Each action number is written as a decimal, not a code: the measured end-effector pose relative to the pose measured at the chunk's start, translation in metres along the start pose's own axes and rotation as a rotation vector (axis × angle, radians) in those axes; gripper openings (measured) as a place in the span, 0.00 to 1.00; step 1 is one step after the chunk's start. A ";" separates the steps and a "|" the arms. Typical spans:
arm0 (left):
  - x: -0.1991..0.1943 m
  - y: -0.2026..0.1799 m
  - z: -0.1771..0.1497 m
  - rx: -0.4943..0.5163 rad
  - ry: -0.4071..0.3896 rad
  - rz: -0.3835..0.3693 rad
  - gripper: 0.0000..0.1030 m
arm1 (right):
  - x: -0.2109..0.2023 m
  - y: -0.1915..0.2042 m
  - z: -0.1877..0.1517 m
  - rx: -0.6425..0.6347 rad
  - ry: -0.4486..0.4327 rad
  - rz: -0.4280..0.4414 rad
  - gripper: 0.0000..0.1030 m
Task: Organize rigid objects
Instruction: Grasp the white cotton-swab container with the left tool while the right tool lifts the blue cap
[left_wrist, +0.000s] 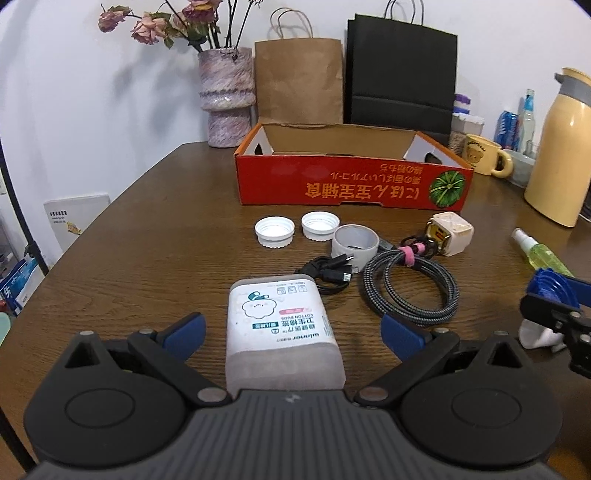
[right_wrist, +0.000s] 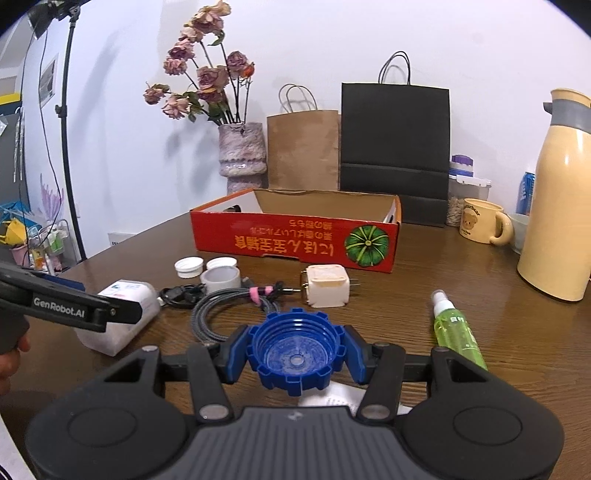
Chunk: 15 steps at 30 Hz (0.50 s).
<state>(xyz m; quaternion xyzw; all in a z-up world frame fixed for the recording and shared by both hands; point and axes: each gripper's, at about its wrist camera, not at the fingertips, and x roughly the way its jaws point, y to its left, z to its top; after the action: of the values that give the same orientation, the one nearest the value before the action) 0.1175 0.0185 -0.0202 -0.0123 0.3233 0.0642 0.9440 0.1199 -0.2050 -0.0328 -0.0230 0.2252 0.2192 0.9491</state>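
I can't see the near end of the cotton bud box (left_wrist: 282, 332); my left gripper's body covers it. The box floor (left_wrist: 343, 147) hides behind its red wall. The flask (right_wrist: 554, 199) is cut off at the edge.

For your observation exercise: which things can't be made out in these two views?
- Red box floor: both views, near wall hides it.
- White item under blue cap: right wrist view, right tongs cover it.
- Cotton bud box near end: left wrist view, tongs body hides it.
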 end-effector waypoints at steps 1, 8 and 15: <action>0.002 -0.001 0.001 -0.001 0.004 0.009 1.00 | 0.000 -0.001 0.000 0.003 0.000 0.000 0.51; 0.017 -0.003 0.001 -0.018 0.043 0.062 0.88 | 0.003 -0.003 -0.001 0.009 -0.001 0.005 0.51; 0.023 0.001 0.000 -0.045 0.058 0.048 0.64 | 0.004 -0.001 -0.001 0.009 0.002 0.000 0.51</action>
<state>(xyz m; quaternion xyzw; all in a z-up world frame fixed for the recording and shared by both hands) 0.1349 0.0224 -0.0342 -0.0278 0.3492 0.0938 0.9319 0.1230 -0.2042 -0.0357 -0.0190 0.2269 0.2184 0.9489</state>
